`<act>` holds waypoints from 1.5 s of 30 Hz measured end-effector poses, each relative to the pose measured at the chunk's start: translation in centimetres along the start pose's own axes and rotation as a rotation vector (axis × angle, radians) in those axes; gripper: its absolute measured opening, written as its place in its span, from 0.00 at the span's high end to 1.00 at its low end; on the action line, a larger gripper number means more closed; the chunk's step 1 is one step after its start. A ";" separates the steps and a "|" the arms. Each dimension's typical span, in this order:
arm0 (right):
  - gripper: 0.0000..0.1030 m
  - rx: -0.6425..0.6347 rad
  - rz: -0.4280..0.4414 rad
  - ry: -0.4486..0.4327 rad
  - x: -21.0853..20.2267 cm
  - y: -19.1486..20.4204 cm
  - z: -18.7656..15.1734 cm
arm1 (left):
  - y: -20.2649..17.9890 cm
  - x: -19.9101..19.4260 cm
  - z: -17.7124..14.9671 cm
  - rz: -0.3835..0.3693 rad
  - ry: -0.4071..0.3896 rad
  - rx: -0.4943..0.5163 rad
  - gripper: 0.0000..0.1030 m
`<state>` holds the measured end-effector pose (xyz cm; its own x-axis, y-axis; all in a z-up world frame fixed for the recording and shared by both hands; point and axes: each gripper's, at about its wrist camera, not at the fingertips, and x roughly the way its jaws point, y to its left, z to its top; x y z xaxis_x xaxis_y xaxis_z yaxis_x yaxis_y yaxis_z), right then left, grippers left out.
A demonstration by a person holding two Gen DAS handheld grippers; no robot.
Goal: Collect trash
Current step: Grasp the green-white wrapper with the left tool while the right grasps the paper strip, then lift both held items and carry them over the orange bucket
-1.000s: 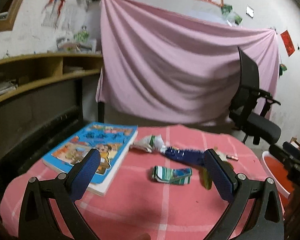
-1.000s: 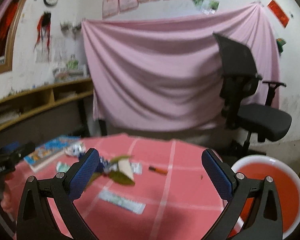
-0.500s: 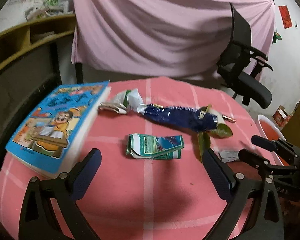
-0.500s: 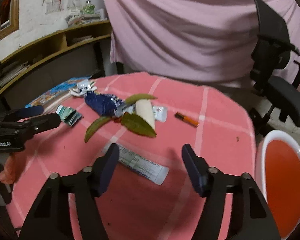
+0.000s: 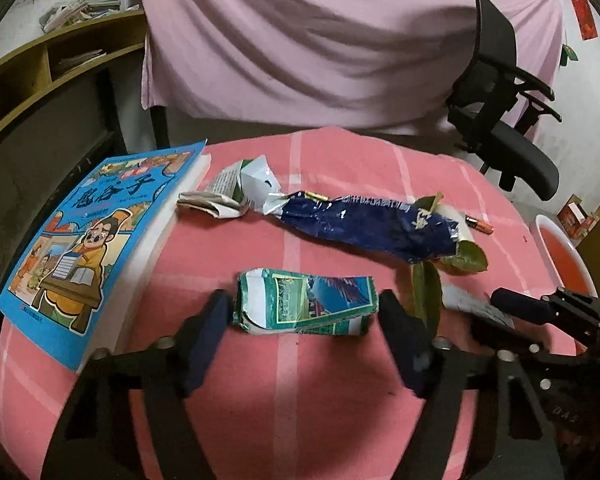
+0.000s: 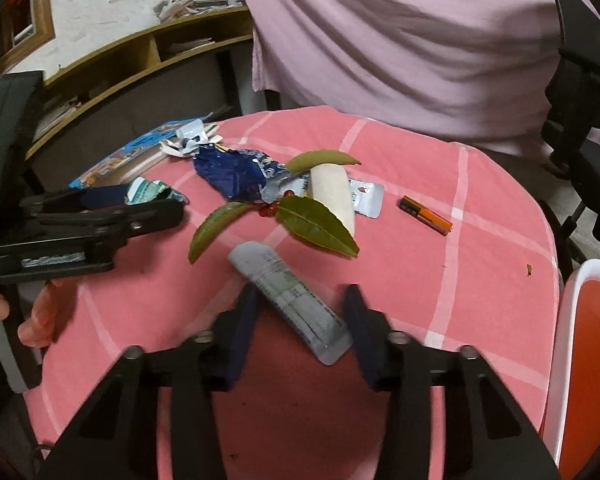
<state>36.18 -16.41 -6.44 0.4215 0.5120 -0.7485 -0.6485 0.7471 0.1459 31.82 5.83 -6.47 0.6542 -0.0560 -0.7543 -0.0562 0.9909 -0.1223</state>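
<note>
Trash lies on a round table under a pink checked cloth point(image 5: 328, 384). My left gripper point(image 5: 306, 316) is open, its fingers on either side of a flattened green carton point(image 5: 306, 306). Beyond it lie a dark blue foil wrapper point(image 5: 364, 224), crumpled white paper point(image 5: 236, 192) and green leaves point(image 5: 424, 288). My right gripper point(image 6: 300, 312) is open, straddling the near end of a grey-white wrapper strip point(image 6: 290, 296). Leaves point(image 6: 316, 224), a white piece point(image 6: 334, 196), a small sachet point(image 6: 366, 198) and a battery point(image 6: 426, 220) lie beyond it.
A blue picture book point(image 5: 96, 240) lies at the table's left. A white bin with a red liner point(image 6: 588, 356) stands on the floor at the right. A black office chair point(image 5: 500, 120) and a pink drape point(image 5: 340, 40) stand behind; wooden shelves point(image 5: 40, 92) are left.
Both grippers tipped down and moved toward the table. The left closed in around the green carton, the right around the grey-white wrapper strip; both sets of jaws have narrowed.
</note>
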 end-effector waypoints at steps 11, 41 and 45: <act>0.83 0.036 0.025 -0.009 -0.2 0.0 -0.3 | 0.3 -1.1 -0.5 -0.017 -0.043 -0.006 0.49; 0.84 0.067 -0.129 -0.463 -8.3 0.7 -2.3 | -4.7 -10.2 -3.6 -0.064 -0.504 0.088 0.57; 0.84 0.102 -0.173 -0.549 -9.9 0.0 -3.0 | -6.4 -11.6 -3.9 -0.071 -0.590 0.116 0.57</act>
<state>30.15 -22.71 -0.96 0.8002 0.5031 -0.3265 -0.4879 0.8626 0.1333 21.65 -0.38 0.52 0.9632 -0.0779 -0.2574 0.0637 0.9960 -0.0629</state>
